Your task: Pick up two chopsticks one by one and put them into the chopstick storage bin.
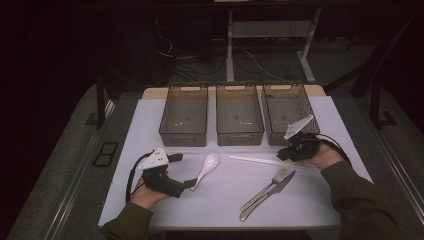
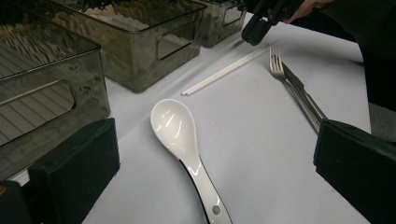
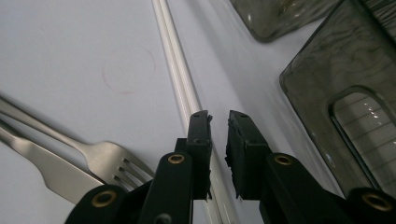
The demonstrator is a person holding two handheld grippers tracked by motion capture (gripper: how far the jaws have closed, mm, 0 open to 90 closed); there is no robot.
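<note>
1. I am keeping the left tool (image 2: 210,158) with its jaws spread wide, grasping nothing, over the white spoon (image 2: 180,135) lying on the tabletop (image 1: 320,200).
2. I am holding the right tool (image 3: 218,119) at the white chopsticks (image 3: 180,74), which are lying just in front of the right bin (image 1: 287,107).
3. Its jaws are nearly clenched; the chopsticks are passing beside one jaw, not between the pads.
4. Fork (image 1: 272,185) and knife (image 1: 280,187) are lying together nearby.
</note>
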